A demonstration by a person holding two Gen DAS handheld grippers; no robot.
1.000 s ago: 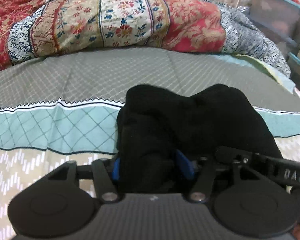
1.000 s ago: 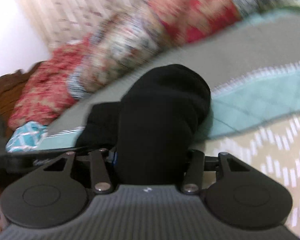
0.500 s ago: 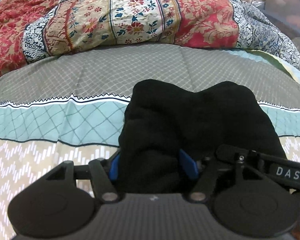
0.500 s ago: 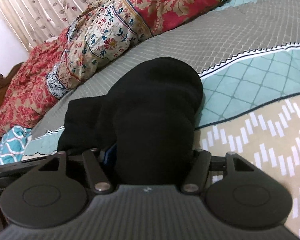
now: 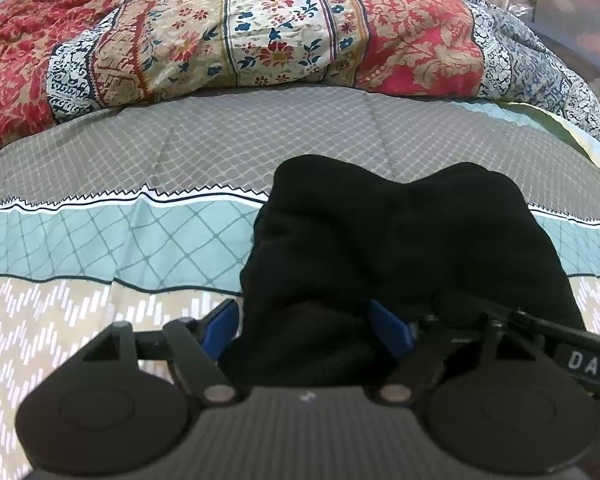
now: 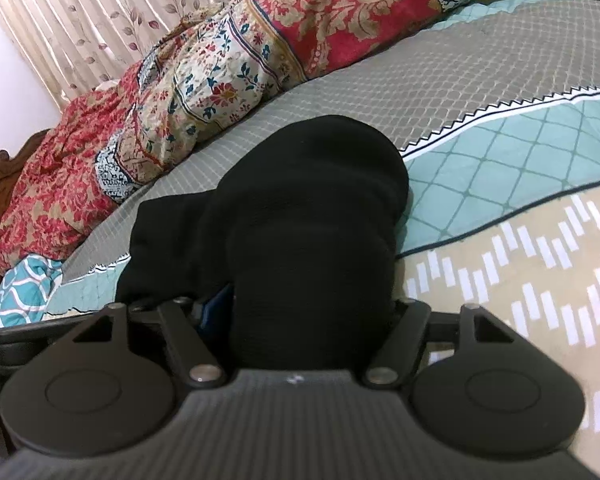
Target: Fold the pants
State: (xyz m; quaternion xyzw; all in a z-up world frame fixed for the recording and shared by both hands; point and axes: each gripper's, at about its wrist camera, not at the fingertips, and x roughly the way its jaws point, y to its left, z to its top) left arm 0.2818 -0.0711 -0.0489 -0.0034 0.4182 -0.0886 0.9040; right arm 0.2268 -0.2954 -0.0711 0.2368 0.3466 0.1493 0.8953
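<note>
The black pants (image 5: 400,240) lie bunched in a thick fold on the patterned bedsheet (image 5: 120,240). My left gripper (image 5: 306,328) is shut on the near left edge of the pants, its blue pads pressed into the cloth. My right gripper (image 6: 312,312) is shut on the near right edge of the pants (image 6: 312,208); its fingertips are buried in the fabric. The right gripper's black body shows at the lower right of the left wrist view (image 5: 540,344), close beside the left one.
A heaped floral quilt (image 5: 280,36) in red and cream lies along the far side of the bed, also in the right wrist view (image 6: 220,80). Curtains (image 6: 100,12) hang behind it. Plastic storage bins (image 5: 580,12) stand at the far right.
Both grippers have stayed shut on the pants and moved forward and lower over the bed. The right wrist view has swung and steadied. The bundle has settled onto the sheet.
</note>
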